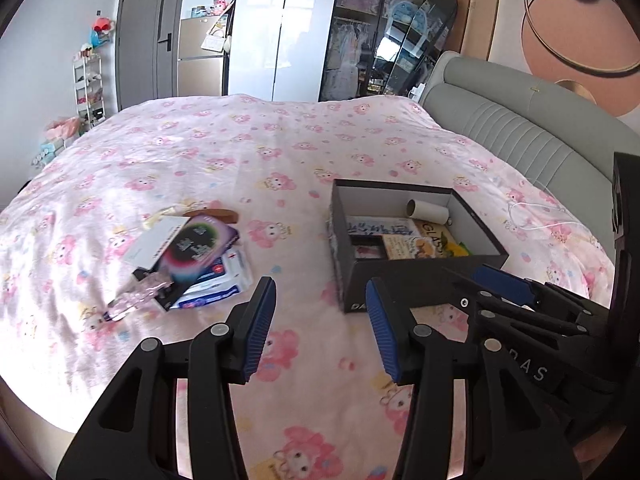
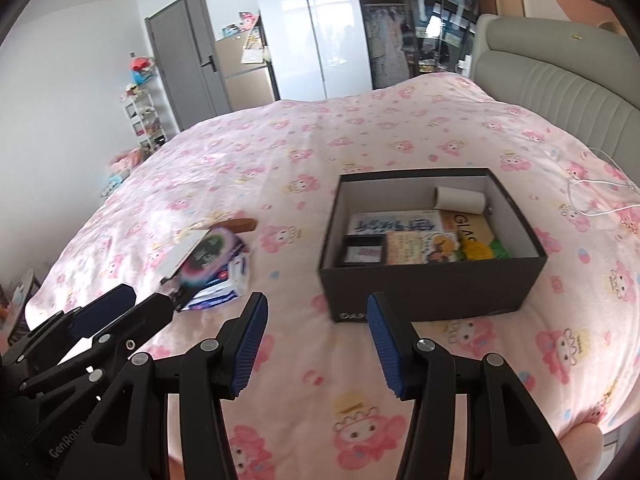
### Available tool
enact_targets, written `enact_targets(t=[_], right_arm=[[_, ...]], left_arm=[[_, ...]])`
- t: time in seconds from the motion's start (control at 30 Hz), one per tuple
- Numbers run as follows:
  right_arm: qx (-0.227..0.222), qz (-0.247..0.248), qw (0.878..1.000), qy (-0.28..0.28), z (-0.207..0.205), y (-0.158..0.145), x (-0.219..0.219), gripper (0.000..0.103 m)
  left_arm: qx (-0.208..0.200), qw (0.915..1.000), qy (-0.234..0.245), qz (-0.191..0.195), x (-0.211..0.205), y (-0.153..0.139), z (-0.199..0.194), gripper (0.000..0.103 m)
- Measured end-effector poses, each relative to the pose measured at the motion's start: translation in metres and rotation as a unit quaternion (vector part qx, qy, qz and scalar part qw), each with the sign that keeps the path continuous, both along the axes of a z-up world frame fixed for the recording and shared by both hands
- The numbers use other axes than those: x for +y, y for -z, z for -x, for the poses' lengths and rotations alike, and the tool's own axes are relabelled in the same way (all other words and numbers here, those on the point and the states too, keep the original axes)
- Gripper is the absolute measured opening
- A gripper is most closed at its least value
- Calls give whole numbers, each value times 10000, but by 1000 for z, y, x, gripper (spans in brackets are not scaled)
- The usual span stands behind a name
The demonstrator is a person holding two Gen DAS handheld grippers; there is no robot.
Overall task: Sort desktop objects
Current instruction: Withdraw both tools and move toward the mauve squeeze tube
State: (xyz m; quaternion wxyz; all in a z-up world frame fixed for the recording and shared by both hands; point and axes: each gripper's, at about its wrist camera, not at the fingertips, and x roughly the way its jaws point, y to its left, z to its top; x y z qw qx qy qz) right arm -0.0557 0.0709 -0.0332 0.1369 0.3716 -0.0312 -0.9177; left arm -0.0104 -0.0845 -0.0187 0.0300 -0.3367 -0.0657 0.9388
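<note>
Hovering between picks, I'd say: left gripper and right gripper both sit apart and empty, just short of the black box. It's already part filled. Next grab is probably the pile of packets left of the box, overlapping, so awkward. Headboard beyond.

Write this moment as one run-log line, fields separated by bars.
left gripper open, empty | right gripper open, empty | black box partly filled | pile on bed, unsorted
</note>
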Motion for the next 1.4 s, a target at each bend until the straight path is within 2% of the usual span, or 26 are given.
enact_targets(t=[0.33,0.67,0.8,0.9,1.13,1.23,1.4], right_arm=[[-92,-172,9989,-433,-10,13,-51,48],[-190,-352,9929,-1123,11,27,-117,48],[-337,-422,9894,-1344,29,41,-145,48],[-362,-532,9881,-1399,41,49,-161,48],[-520,-781,9825,-1609,65,74,-201,48],[-655,-870,9801,-1662,75,88,-218,48],[-919,-1002,9741,-1805,92,110,-248,48]], left_arm=[[-90,9988,-426,-209,-48,18,-19,48],[-199,9936,-1018,-448,-108,41,-12,48],[-274,9889,-1283,-692,-136,57,-5,48],[-309,9845,-1528,-807,-159,70,-2,48],[-650,9678,-2139,-1154,-223,116,3,48],[-669,9622,-2304,-1291,-241,128,7,48],[-740,9454,-2706,-1657,-271,156,15,48]])
